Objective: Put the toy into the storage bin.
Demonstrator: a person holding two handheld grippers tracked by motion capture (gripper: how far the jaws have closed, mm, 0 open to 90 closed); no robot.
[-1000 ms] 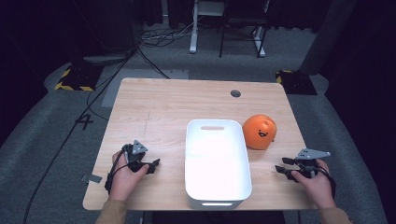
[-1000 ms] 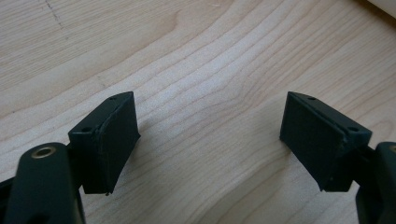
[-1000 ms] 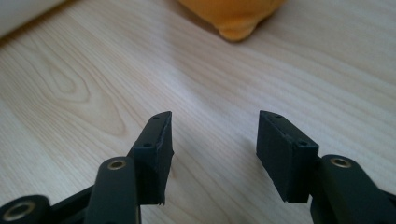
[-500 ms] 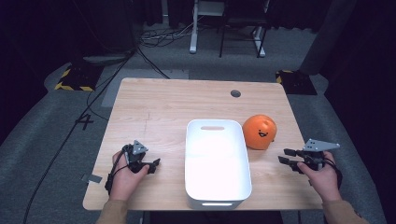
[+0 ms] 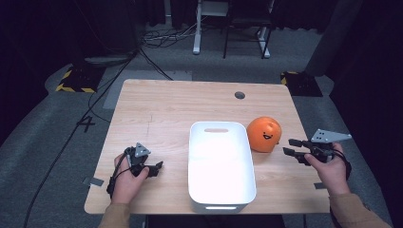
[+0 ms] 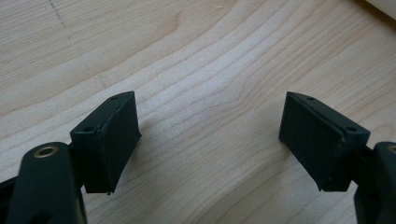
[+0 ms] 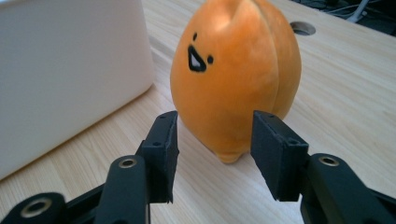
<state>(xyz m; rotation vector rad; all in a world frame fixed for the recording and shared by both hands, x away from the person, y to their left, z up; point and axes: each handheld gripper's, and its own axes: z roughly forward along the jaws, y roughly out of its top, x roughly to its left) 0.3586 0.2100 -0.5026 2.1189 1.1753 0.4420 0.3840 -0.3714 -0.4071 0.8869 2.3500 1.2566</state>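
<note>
Orange plush toy (image 5: 264, 134) with black face, white bin (image 5: 221, 166), pale woodgrain table (image 5: 166, 109), black claws

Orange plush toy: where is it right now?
In the high view the orange plush toy sits on the wooden table, right of centre, just beside the white bin, with the right tongs pointing at it, not touching.

The high view looks forward and down from above the person's edge of the wooden table (image 5: 190, 107), far enough back to take in the whole top and the white tub (image 5: 221, 166) at its middle. The left gripper view sits low and close over bare tabletop left of the tub. The right gripper view sits low, right of the tub, close to the orange plush toy (image 7: 236, 74). It shares toy and tub wall with the high view.
</note>
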